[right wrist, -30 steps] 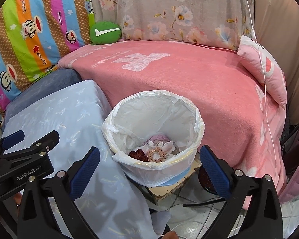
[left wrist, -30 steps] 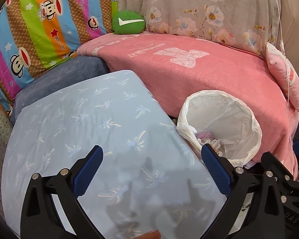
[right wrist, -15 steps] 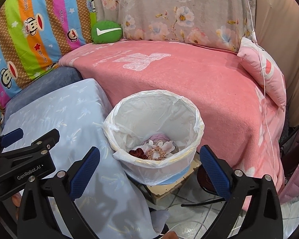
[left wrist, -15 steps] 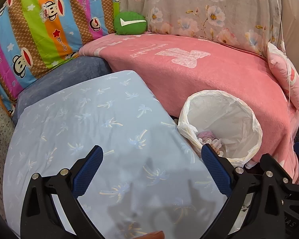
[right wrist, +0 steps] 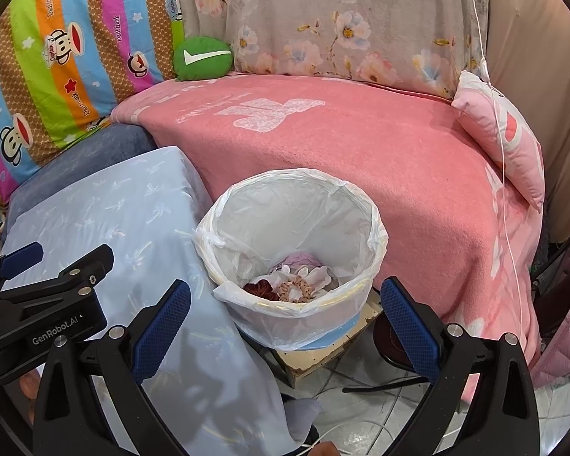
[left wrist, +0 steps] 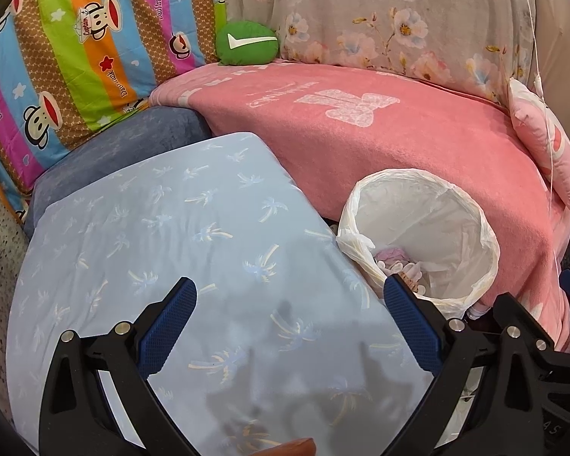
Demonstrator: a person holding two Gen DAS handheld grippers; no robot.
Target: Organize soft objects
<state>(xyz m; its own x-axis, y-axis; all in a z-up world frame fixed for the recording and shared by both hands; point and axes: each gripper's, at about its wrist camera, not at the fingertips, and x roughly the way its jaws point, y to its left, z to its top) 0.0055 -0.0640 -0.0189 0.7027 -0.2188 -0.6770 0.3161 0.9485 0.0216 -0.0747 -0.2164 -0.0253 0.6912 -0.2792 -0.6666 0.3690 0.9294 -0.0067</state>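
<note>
A white-lined bin (right wrist: pixel 376 224) stands between a blue cloth-covered surface (right wrist: pixel 106 212) and a pink blanket (right wrist: pixel 380 144). Inside lie several soft items (right wrist: pixel 292 285): pale pink, dark red and beige scrunchie-like pieces. My right gripper (right wrist: pixel 285 315) is open, just in front of the bin, with nothing between its fingers. My left gripper (left wrist: pixel 290 317) is open above the blue palm-print cloth (left wrist: pixel 163 235), the bin (left wrist: pixel 475 212) to its right. A green round cushion (left wrist: pixel 246 42) rests at the back of the blanket (left wrist: pixel 399 140). The left gripper's body (right wrist: pixel 45 304) shows at the left of the right wrist view.
A striped monkey-print quilt (left wrist: pixel 76 49) and a grey floral cloth (left wrist: pixel 399 11) form the back. A pink pillow (right wrist: pixel 505 140) and a hanging white cord (right wrist: pixel 490 87) are at the right. The bin sits on a wooden board (right wrist: pixel 323 357) over tiled floor with cables.
Both views have shifted very slightly; the scene slid a little to the right in the left wrist view. Both grippers stay open and nothing was picked up.
</note>
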